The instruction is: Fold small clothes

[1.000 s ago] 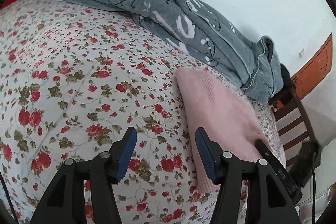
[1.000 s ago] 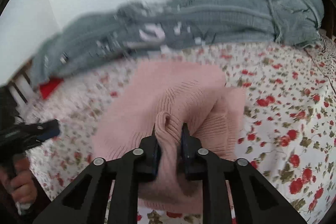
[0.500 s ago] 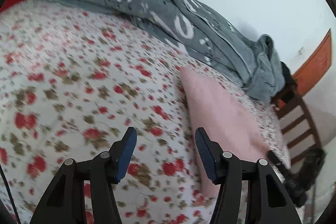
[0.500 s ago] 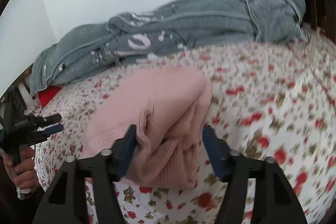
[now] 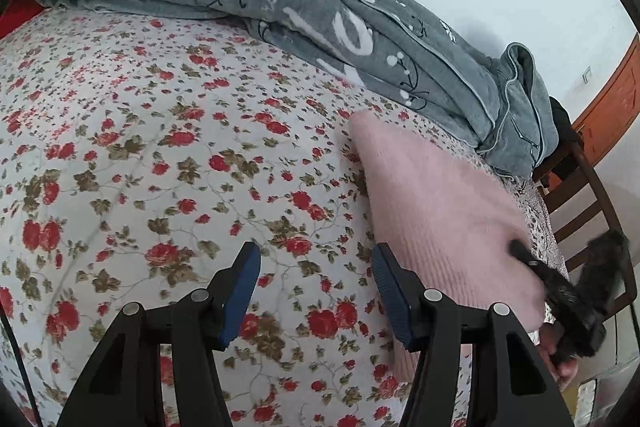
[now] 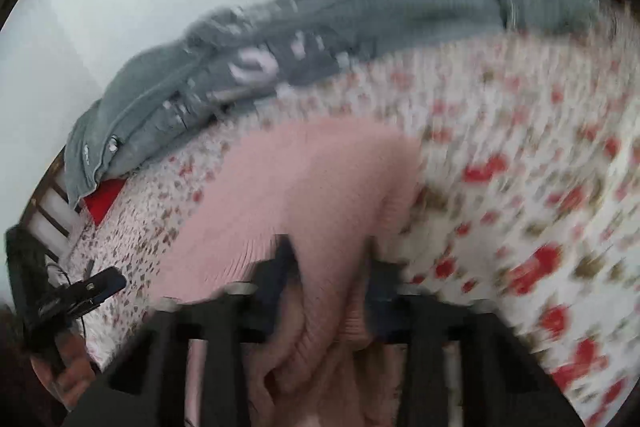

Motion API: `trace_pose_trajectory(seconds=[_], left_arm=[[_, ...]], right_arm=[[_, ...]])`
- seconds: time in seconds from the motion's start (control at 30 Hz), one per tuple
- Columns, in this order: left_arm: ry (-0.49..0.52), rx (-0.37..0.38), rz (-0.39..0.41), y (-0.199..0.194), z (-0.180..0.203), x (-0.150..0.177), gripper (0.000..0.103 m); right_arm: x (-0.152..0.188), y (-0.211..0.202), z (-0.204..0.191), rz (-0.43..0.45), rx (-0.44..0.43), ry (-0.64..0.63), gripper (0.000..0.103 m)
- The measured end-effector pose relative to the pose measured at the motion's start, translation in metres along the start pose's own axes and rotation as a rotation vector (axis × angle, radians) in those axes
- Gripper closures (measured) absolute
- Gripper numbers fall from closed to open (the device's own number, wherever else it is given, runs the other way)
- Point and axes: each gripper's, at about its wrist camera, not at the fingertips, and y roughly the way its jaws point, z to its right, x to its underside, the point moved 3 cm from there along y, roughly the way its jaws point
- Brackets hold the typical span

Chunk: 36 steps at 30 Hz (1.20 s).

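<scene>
Released a second ago, the fuzzy ribbed pink sweater (image 6: 320, 187) now lies folded on the flowered bedsheet (image 5: 160, 147); the right gripper (image 6: 328, 267) is spread around its bunched edge. Beside it, the left gripper (image 5: 316, 291) hovers wide open, holding nothing.

Soft, even daylight, no glare or hard shadows. The left wrist view is sharp, bending at its dark round edges. The right wrist view is smeared by motion blur, heaviest right of the jaws.
</scene>
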Motion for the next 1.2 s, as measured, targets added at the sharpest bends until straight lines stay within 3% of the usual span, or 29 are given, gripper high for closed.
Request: trace_pose_trajectory(seconds=[0.07, 0.13, 0.3, 0.43, 0.5, 0.53, 0.6, 0.67, 0.77, 0.93, 1.03, 1.1, 1.2], left_arm=[[0.005, 0.021, -0.011, 0.004, 0.008, 0.0, 0.047], [0.021, 0.05, -0.028, 0.008, 0.018, 0.002, 0.047], [0.098, 0.092, -0.03, 0.002, 0.043, 0.006, 0.047], [0.141, 0.095, -0.021, -0.004, 0.056, 0.01, 0.047], [0.143, 0.094, -0.022, -0.005, 0.057, 0.012, 0.047], [0.141, 0.091, -0.023, -0.005, 0.056, 0.013, 0.047], [0.139, 0.094, -0.028, -0.007, 0.055, 0.016, 0.047], [0.14, 0.09, -0.02, -0.011, 0.053, 0.018, 0.047], [0.14, 0.085, -0.006, -0.01, 0.056, 0.014, 0.047], [0.169, 0.071, 0.036, 0.004, 0.075, 0.017, 0.049], [0.247, 0.124, 0.088, 0.013, 0.088, 0.035, 0.049], [0.308, 0.084, 0.077, 0.025, 0.092, 0.05, 0.049], [0.367, 0.069, 0.028, 0.038, 0.093, 0.07, 0.05]], right_arm=[[0.002, -0.003, 0.011, 0.016, 0.008, 0.021, 0.089], [0.011, 0.013, 0.022, -0.036, 0.051, 0.028, 0.09], [0.01, 0.003, 0.033, -0.011, 0.015, 0.082, 0.09], [0.002, -0.013, 0.023, 0.05, 0.019, 0.047, 0.09], [0.006, 0.005, 0.02, -0.009, 0.074, -0.007, 0.089], [0.01, 0.014, 0.022, -0.047, 0.09, -0.025, 0.087], [0.012, 0.009, 0.029, -0.038, 0.102, 0.004, 0.079], [0.008, -0.011, 0.032, -0.014, 0.091, 0.042, 0.062], [0.002, -0.041, 0.024, 0.058, 0.079, 0.056, 0.062], [0.011, -0.045, -0.036, 0.132, 0.096, -0.164, 0.062], [0.041, -0.019, -0.061, 0.13, 0.169, -0.356, 0.063], [0.06, -0.005, -0.055, 0.127, 0.278, -0.416, 0.066], [0.07, -0.006, -0.028, 0.125, 0.289, -0.364, 0.068]])
